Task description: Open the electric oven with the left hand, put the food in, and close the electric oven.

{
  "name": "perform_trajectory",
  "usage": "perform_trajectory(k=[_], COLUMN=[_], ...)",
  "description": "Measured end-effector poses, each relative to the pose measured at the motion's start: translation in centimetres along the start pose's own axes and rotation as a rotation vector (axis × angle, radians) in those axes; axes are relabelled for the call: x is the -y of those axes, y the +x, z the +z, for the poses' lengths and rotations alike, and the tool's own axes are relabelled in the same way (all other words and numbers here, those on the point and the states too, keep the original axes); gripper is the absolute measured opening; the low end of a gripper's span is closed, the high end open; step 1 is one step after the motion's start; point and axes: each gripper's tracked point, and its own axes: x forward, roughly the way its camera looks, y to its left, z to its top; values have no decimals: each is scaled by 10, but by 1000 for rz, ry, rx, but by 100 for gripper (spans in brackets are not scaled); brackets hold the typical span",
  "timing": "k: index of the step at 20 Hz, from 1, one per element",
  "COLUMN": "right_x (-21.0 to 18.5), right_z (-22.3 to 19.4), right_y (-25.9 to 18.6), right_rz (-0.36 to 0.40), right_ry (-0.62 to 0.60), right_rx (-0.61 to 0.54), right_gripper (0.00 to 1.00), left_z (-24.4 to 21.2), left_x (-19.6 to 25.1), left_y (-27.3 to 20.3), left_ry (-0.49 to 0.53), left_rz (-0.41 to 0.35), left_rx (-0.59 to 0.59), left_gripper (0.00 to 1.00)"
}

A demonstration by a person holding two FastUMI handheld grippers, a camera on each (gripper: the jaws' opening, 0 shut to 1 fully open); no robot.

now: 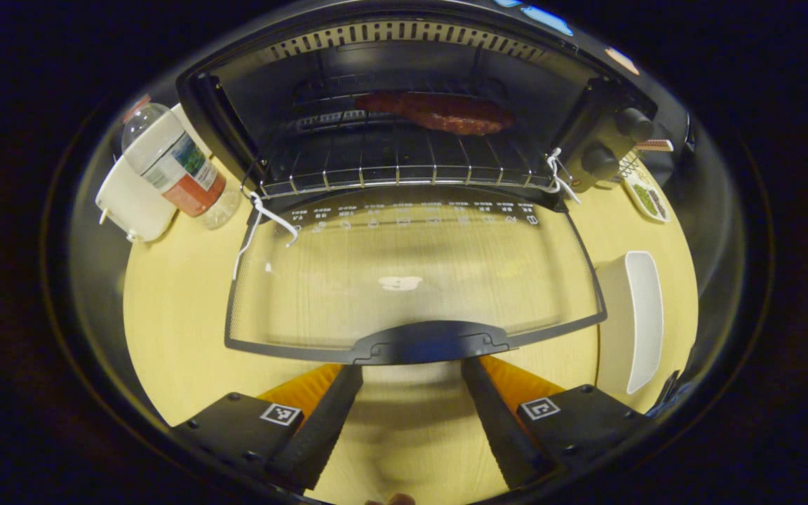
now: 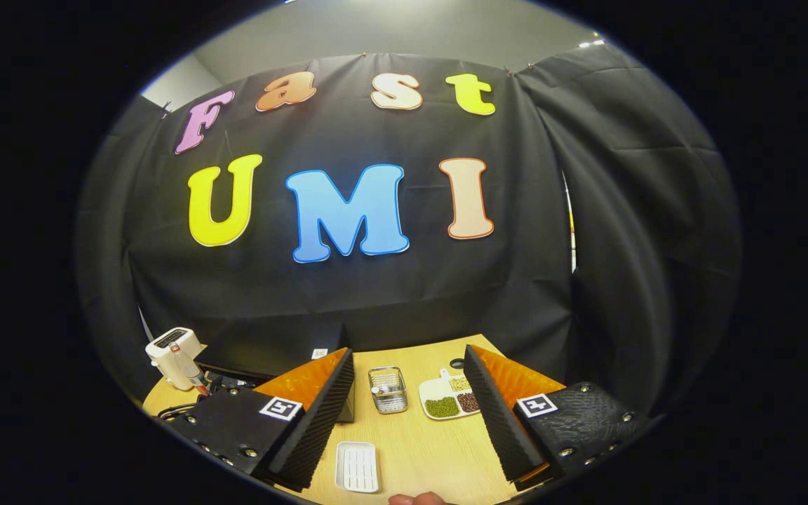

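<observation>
Oven [image 1: 404, 42] door [image 1: 411, 280] down flat, open. Meat [image 1: 439, 112] on rack [image 1: 404, 165] inside. L gripper [image 1: 411, 368] fingers spread, tips at door handle [image 1: 428, 340], gripping nothing. R gripper [image 2: 409, 382] spread wide, empty, above table [image 2: 418, 449].

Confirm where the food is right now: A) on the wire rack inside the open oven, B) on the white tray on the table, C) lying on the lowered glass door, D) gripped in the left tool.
A: the reddish food lies on the wire rack inside the oven, whose glass door is folded down toward the left tool, which is open and holds nothing.
</observation>
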Motion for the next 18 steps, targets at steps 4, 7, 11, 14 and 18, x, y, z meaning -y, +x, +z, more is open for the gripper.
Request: perform_trajectory(k=[4, 7, 11, 14, 18], right_x=[-3, -4, -7, -10, -8], right_z=[2, 2, 2, 3, 2], right_y=[-2, -2, -2, -1, -2], right_rz=[2, 0, 12, 23, 27], right_ry=[-12, -10, 3, 3, 6], right_rx=[8, 11, 7, 8, 9], right_gripper=[95, 95, 95, 95, 95], left_z=[2, 5, 15, 21, 29], left_x=[1, 2, 3, 4, 3], left_y=[-15, -32, -55, -65, -73], left_ry=[8, -9, -6, -24, -25], left_rz=[-1, -19, -28, -41, -33], left_rx=[56, 103, 167, 204, 240], left_gripper=[98, 98, 98, 99, 98])
